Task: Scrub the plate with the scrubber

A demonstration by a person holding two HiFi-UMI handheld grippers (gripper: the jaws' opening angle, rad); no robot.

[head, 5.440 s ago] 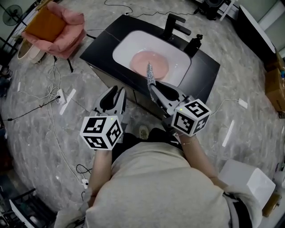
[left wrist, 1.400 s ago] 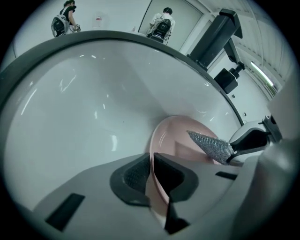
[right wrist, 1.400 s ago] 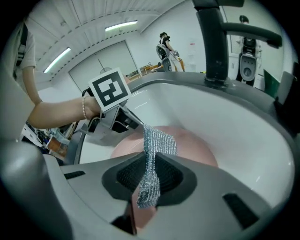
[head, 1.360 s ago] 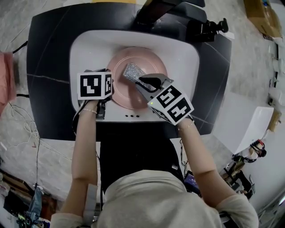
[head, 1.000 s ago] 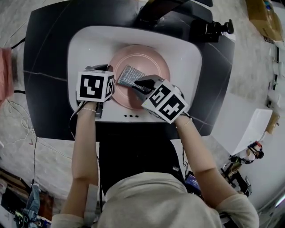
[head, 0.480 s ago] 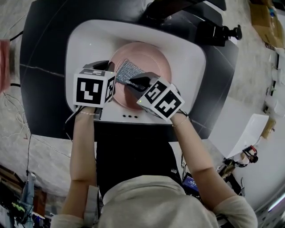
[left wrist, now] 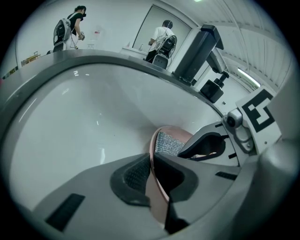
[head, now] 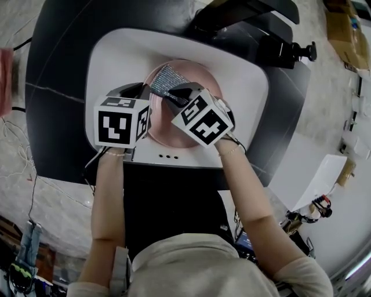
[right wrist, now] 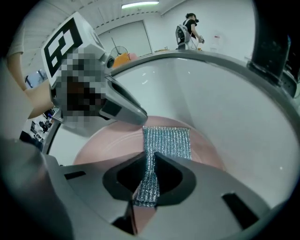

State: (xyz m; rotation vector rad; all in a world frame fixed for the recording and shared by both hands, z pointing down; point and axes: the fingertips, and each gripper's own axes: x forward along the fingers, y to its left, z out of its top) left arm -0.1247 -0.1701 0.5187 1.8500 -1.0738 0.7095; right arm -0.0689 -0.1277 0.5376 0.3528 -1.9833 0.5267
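Observation:
A pink plate (head: 200, 78) lies in the white sink basin (head: 116, 52). My left gripper (head: 146, 97) is shut on the plate's left rim (left wrist: 157, 187); the thin pink edge runs between its pads. My right gripper (head: 174, 96) is shut on a silver mesh scrubber (head: 168, 78). In the right gripper view the scrubber (right wrist: 166, 140) lies flat on the plate (right wrist: 103, 145) beyond the jaws, with one end pinched between them. The left gripper view shows the scrubber (left wrist: 168, 143) just past the plate's rim, beside the right gripper's fingers (left wrist: 206, 145).
A black faucet (head: 243, 14) overhangs the basin's far side, and a black soap dispenser (head: 290, 52) stands to its right on the dark counter (head: 58, 69). The white basin walls rise close around the plate. People stand far off in the room.
The right gripper has slid the scrubber across the plate toward its far rim. The left gripper has kept its hold on the plate's left rim.

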